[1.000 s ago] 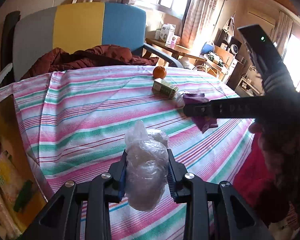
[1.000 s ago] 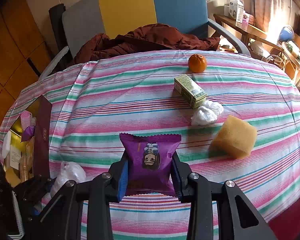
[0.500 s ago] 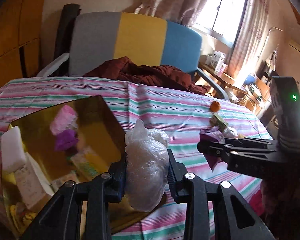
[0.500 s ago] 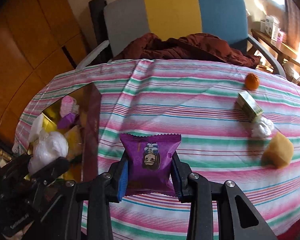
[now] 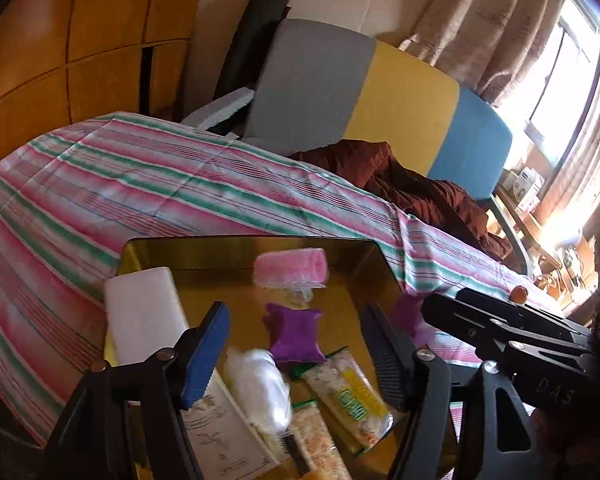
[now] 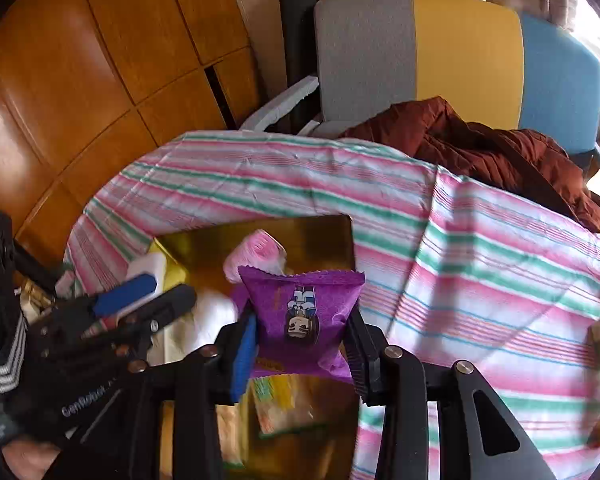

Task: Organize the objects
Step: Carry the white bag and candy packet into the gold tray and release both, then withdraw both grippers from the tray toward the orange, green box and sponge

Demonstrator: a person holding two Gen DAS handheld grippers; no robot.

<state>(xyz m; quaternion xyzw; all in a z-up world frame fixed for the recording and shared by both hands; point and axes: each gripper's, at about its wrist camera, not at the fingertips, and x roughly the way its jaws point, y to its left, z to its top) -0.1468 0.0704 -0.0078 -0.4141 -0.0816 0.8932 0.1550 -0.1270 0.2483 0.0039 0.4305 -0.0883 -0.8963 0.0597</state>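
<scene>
Purple snack packet [image 6: 304,320] pinched in right tool [image 6: 300,346], left tool [image 5: 296,344] spread wide

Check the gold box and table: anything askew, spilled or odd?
Nothing damaged or spilled. The gold box is a loose heap: white plastic-wrapped bundle lies blurred across the snack packets, just under the open left tool. The right tool holds the purple packet with its printed face upside down.
</scene>
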